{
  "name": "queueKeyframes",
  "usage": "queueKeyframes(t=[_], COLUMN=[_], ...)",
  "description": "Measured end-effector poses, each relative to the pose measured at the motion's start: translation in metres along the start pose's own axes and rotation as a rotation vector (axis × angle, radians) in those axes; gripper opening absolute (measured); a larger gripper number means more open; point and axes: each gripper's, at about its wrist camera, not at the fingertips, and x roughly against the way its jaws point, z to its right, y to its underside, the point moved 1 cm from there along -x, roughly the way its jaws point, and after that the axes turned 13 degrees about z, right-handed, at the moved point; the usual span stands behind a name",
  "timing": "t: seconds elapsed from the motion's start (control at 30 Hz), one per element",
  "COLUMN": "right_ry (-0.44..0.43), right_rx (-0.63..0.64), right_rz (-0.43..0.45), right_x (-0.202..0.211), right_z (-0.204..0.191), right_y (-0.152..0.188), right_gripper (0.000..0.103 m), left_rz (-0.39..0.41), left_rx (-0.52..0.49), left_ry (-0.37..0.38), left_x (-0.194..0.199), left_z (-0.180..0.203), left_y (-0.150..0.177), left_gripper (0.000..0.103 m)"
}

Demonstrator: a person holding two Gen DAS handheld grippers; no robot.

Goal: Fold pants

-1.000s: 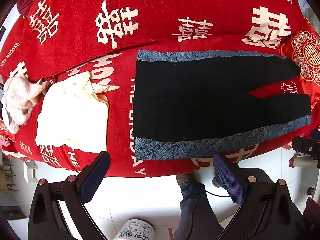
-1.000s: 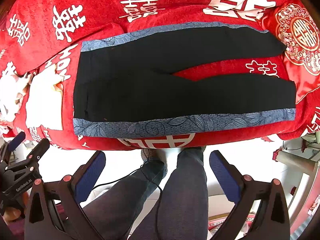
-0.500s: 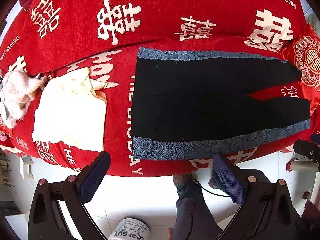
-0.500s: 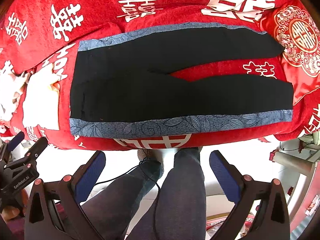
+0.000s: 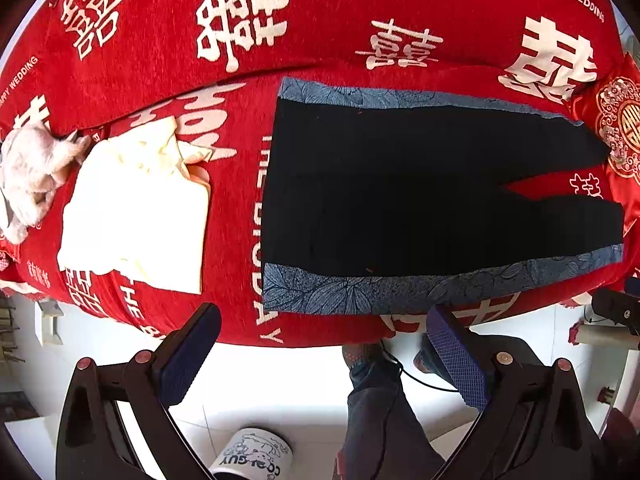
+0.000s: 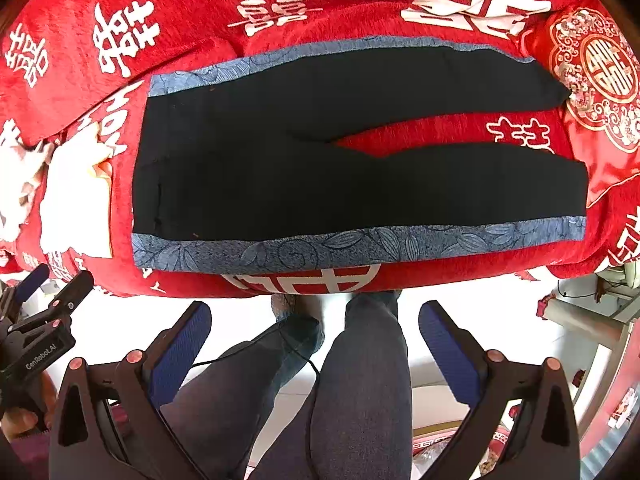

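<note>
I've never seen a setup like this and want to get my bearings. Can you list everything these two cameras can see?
Black pants with blue leaf-patterned side stripes: one, spread flat on the sofa, waist left, legs right.
Red sofa cover with white characters: one, under everything.
Cream folded cloth: one, left of the pants.
Pale pink fluffy item: one, far left; cannot tell what it is.
Red cushion with gold embroidery: one, right end, by the leg cuffs.
White printed cup: one, on the floor.
White tiled floor: below the sofa.
Person's legs in dark blue jeans: two, standing at the sofa.
Left claw: black, blue pads, open, empty.
Right claw: same, open, empty.
</note>
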Motion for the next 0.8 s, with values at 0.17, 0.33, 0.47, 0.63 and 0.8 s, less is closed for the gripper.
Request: queueKeyframes(t=[0.17, 0.33, 0.47, 0.63, 0.8], right_ry=[0.001, -0.005, -0.054, -0.226, -0.394], right_rx=[-0.011, -0.031, -0.068, -0.182, -0.230], right_rz=[-0.017, -0.022, -0.027, -0.054, -0.099], right_x=[-0.006, -0.011, -0.019, -0.044, -0.095], right_z=[0.002, 0.005, 0.009, 0.015, 0.008], right_y=[0.002, 0.002, 0.002, 0.007, 0.022], right_gripper=[0.103, 0.103, 0.103, 0.103, 0.103], left_rz=[-0.019, -0.039, -0.072, -0.087, -0.107], left_rx=[0.006, 0.031, 0.111, 0.210, 0.264], left_ry=[0.001, 0.015, 0.054, 0.065, 0.063], left_x=[-0.007, -0.016, -0.029, -0.052, -0.089], left_z=[-0.002, -0.008, -0.019, -0.033, -0.036], left_y=[0.001, 0.002, 0.006, 0.019, 0.032], left_gripper=[0.103, 0.103, 0.103, 0.103, 0.103])
